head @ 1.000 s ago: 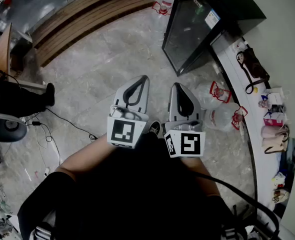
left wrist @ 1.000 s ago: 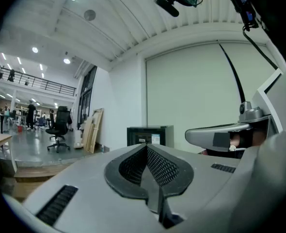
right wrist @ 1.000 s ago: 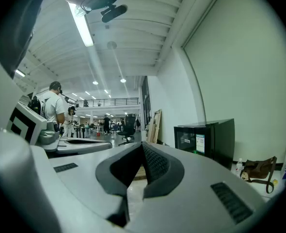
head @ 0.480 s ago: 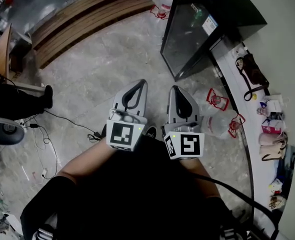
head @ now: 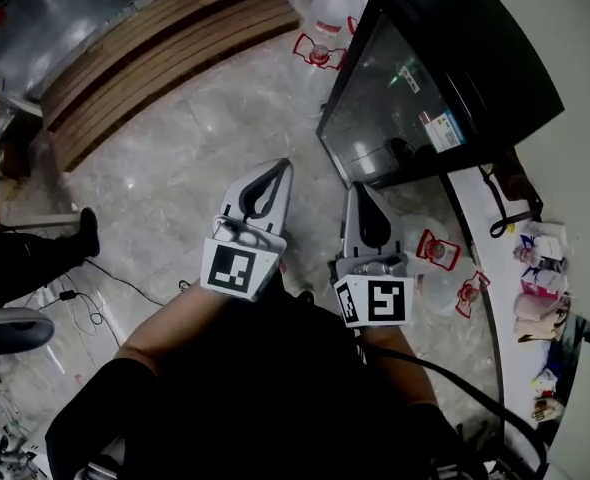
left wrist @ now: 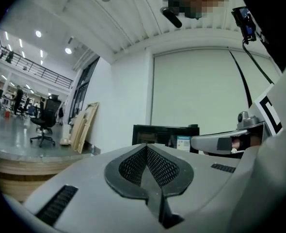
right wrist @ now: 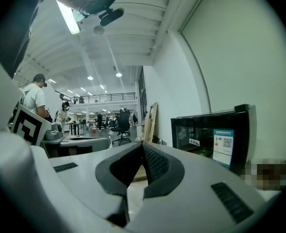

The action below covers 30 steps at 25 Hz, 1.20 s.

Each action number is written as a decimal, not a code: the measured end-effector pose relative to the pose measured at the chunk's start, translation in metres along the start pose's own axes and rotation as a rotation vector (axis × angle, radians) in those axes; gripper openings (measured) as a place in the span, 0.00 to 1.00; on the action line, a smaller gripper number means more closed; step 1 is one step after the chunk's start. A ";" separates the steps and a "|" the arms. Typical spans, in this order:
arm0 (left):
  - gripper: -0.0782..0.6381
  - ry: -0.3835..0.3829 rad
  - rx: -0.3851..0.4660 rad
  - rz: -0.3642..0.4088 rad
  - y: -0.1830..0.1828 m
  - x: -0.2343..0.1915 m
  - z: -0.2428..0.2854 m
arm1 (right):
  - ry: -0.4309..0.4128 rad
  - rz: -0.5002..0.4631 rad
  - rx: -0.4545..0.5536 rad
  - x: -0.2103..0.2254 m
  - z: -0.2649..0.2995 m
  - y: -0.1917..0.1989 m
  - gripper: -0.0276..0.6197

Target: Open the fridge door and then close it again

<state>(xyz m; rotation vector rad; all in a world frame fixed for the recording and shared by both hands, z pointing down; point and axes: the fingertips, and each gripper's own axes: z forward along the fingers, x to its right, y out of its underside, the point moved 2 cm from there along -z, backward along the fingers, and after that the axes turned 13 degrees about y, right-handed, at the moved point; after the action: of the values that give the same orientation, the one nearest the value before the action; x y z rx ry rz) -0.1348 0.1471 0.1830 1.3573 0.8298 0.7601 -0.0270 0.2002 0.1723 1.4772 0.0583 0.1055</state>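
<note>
The fridge point(head: 445, 68) is a black cabinet with a glass door, standing shut at the upper right of the head view. It also shows ahead in the left gripper view as the fridge point(left wrist: 165, 136), and in the right gripper view as the fridge point(right wrist: 213, 135) with a label on its glass. My left gripper point(head: 278, 166) and right gripper point(head: 358, 190) are held side by side over the floor, short of the fridge and touching nothing. Both are shut and hold nothing: the left gripper point(left wrist: 147, 146) and the right gripper point(right wrist: 142, 143) each have their tips together.
Water jugs with red handles stand by the fridge point(head: 320, 53) and beside a white counter point(head: 437, 250). That counter point(head: 510, 298) at the right carries bags and small items. Wooden steps point(head: 145, 43) run along the upper left. A person's leg point(head: 35, 253) and floor cables point(head: 115, 283) lie at the left.
The fridge has come closer and now looms larger at the upper right. Both grippers have travelled forward towards it together, still shut and side by side.
</note>
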 end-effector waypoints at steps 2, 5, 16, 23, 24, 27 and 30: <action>0.12 0.058 0.004 -0.016 0.005 -0.045 0.045 | 0.027 -0.002 0.001 0.004 0.059 -0.001 0.07; 0.12 0.135 0.000 -0.030 0.019 -0.097 0.104 | 0.073 -0.005 0.007 0.017 0.127 0.005 0.07; 0.12 0.307 -0.055 -0.013 0.098 -0.155 0.254 | 0.139 0.012 -0.043 0.062 0.224 0.075 0.07; 0.25 0.463 -0.075 0.028 0.163 -0.169 0.330 | 0.140 0.060 -0.117 0.096 0.269 0.154 0.07; 0.27 0.484 -0.073 0.037 0.168 -0.169 0.337 | 0.139 0.063 -0.118 0.099 0.272 0.160 0.07; 0.32 0.553 -0.058 0.049 0.175 -0.166 0.350 | 0.131 0.050 -0.122 0.101 0.275 0.172 0.07; 0.35 0.594 -0.047 0.026 0.178 -0.165 0.357 | 0.119 0.035 -0.127 0.101 0.275 0.180 0.07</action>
<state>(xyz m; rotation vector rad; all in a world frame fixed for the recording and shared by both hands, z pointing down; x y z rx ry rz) 0.0873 -0.1647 0.3827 1.1087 1.2466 1.2234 0.0952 -0.0451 0.3796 1.3441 0.1202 0.2223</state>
